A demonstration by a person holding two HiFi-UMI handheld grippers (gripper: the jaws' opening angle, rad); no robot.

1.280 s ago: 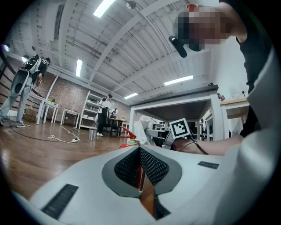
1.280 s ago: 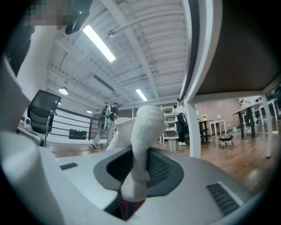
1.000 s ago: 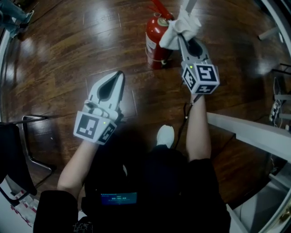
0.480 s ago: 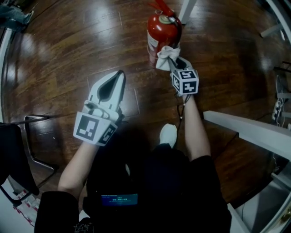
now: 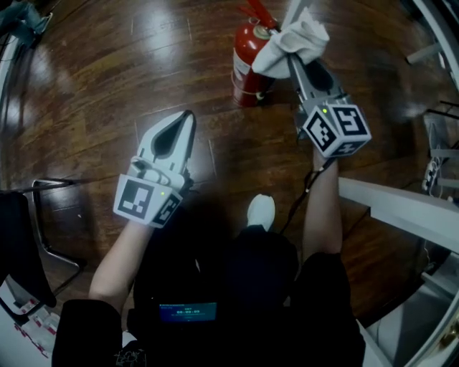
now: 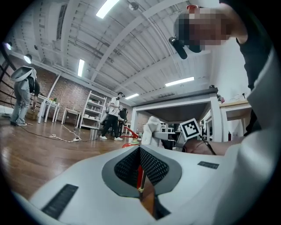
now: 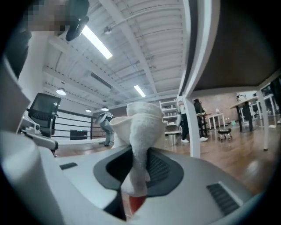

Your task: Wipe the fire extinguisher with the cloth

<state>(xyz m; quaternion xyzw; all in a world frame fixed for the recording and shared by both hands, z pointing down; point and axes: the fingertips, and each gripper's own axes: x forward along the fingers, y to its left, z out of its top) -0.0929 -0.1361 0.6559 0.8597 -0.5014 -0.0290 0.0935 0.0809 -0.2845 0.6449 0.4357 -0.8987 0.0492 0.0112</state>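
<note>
A red fire extinguisher (image 5: 247, 63) stands upright on the wooden floor at the top centre of the head view; a sliver of its red top shows far off in the left gripper view (image 6: 128, 138). My right gripper (image 5: 292, 51) is shut on a white cloth (image 5: 292, 43) that bunches out past its tips beside the extinguisher's top; whether cloth and cylinder touch I cannot tell. The same cloth (image 7: 138, 145) fills the middle of the right gripper view. My left gripper (image 5: 188, 118) hangs lower left, jaws shut with nothing in them, well away from the extinguisher.
A white table's leg (image 5: 295, 10) rises just behind the extinguisher and its edge (image 5: 401, 208) runs along the right. A black chair's metal frame (image 5: 43, 215) stands at the left. One white shoe (image 5: 260, 213) shows on the floor. Several people (image 6: 113, 118) stand far off.
My right gripper with the cloth went down the extinguisher's side half a second ago and has now come back up to its top. The left gripper has stayed still.
</note>
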